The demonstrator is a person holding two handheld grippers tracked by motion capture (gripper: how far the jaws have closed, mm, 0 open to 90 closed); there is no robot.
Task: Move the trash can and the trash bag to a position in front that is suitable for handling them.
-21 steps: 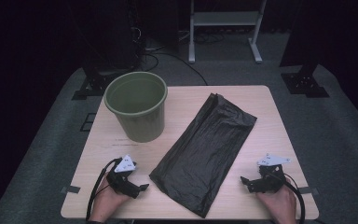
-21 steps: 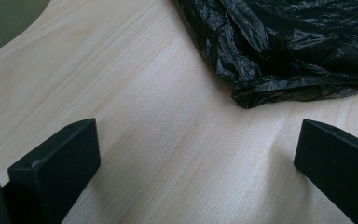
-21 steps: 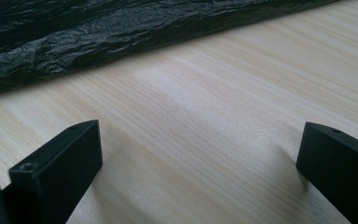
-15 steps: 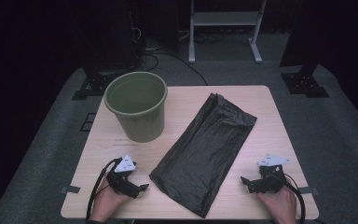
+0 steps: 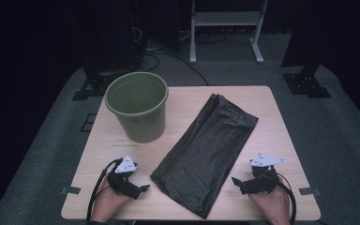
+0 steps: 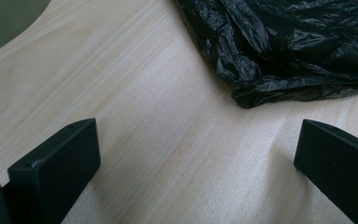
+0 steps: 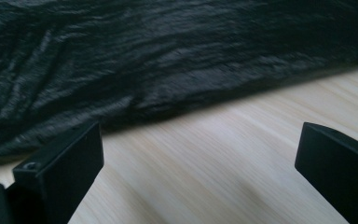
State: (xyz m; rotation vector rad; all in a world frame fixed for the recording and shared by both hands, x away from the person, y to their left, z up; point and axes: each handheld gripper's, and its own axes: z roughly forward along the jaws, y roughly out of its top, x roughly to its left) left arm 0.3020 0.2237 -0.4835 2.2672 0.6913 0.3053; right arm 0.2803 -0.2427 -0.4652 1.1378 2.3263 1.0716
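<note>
High view shows the black bag [image 5: 206,157] lying flat in the middle of the wooden table [image 5: 281,122], with the left gripper [image 5: 140,188] and right gripper [image 5: 236,180] near its two sides, both with jaws spread wide holding nothing, and the green bucket [image 5: 138,112] standing just beside it

Bare wooden table [image 5: 267,117] lies open between each gripper and the black bin bag [image 5: 206,154] spread flat across the middle. The upright green bucket [image 5: 137,112] blocks the far left corner.
</note>
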